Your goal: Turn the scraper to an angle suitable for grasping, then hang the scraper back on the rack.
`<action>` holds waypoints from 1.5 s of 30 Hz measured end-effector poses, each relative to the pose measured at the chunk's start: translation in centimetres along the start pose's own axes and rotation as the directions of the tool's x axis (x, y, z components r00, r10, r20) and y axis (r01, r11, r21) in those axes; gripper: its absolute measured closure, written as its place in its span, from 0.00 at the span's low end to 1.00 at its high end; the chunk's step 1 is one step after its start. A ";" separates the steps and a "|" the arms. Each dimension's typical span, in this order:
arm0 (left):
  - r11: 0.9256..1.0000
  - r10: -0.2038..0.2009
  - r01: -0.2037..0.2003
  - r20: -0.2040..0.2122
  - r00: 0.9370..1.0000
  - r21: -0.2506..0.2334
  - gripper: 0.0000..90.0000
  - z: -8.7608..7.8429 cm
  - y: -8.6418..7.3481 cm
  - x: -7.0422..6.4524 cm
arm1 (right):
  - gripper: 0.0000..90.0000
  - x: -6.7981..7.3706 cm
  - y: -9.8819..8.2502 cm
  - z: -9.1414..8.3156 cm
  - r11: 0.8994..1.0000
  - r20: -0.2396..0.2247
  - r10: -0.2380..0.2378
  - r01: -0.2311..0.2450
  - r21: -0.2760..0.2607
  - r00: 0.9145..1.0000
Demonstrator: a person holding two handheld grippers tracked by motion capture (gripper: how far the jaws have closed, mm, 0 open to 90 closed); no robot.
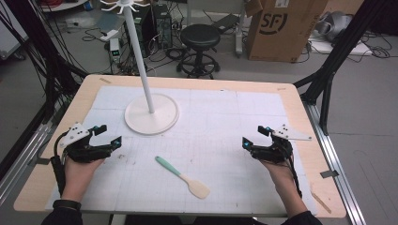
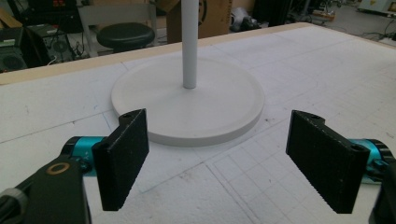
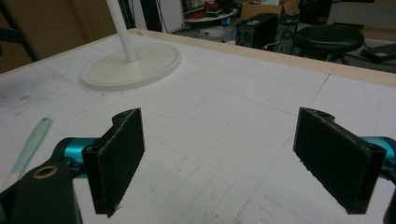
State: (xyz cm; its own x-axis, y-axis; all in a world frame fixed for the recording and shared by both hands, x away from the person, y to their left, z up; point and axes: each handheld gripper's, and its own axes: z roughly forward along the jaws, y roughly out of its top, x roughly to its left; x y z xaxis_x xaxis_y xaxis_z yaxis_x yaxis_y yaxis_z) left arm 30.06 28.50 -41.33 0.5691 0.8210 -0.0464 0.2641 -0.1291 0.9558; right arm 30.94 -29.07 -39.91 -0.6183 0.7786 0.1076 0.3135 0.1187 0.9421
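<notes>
A spatula with a mint-green handle and a pale blade lies flat on the white mat, near the front middle. Its handle end also appears at the left edge of the right gripper view as the spatula. A white stand with a round base and a tall pole rises at the back left; the left gripper view faces that base. My left gripper is open at the mat's left side, holding nothing. My right gripper is open at the right side, also holding nothing.
The wooden table edge frames the mat. Beyond the table stand a black stool, a cardboard box, black frame legs and cables on the floor. The person's hands come in from the front edge.
</notes>
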 end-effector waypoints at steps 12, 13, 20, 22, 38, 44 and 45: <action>1.000 0.002 -0.002 0.006 1.000 0.004 0.24 0.2 0.0 -0.1 | 0.25 2.1 0.6 0.9 1.000 -0.074 0.004 -0.003 0.015 0.997; 1.000 0.002 -0.002 0.006 1.000 0.004 0.24 0.2 0.0 -0.1 | 0.25 2.4 0.6 1.2 1.000 -0.091 0.018 -0.017 0.016 0.996; 1.000 -0.015 0.015 0.016 1.000 0.003 0.25 -0.3 -0.1 -0.2 | 0.30 5.9 0.6 3.5 0.996 -0.204 0.029 -0.011 0.087 0.979; 1.000 -0.016 0.016 0.014 1.000 0.008 0.25 -0.3 -0.2 -0.2 | 0.32 6.5 0.5 3.9 0.995 -0.219 0.022 0.000 0.099 0.976; 0.998 -0.037 0.037 -0.020 0.999 0.046 0.26 -0.6 -1.0 0.2 | 0.55 13.8 -1.6 9.0 0.934 -0.346 -0.001 0.125 0.336 0.938; 0.998 -0.032 0.032 -0.015 0.999 0.050 0.26 -0.5 -1.0 0.1 | 0.60 15.7 -2.4 10.0 0.905 -0.375 -0.020 0.176 0.386 0.927; 0.998 -0.030 0.031 -0.015 0.999 0.052 0.26 -0.5 -1.0 0.1 | 0.60 15.7 -2.4 10.0 0.905 -0.375 -0.020 0.176 0.386 0.927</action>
State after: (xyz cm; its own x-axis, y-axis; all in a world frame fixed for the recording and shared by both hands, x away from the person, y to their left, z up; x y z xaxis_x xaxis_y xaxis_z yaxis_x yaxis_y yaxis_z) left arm 29.47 29.02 -42.16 0.5492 0.8327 -0.0710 0.3216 -0.1321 0.9376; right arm 27.65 -10.96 -43.65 -0.8496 0.4879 0.2004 0.4537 0.4823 0.7493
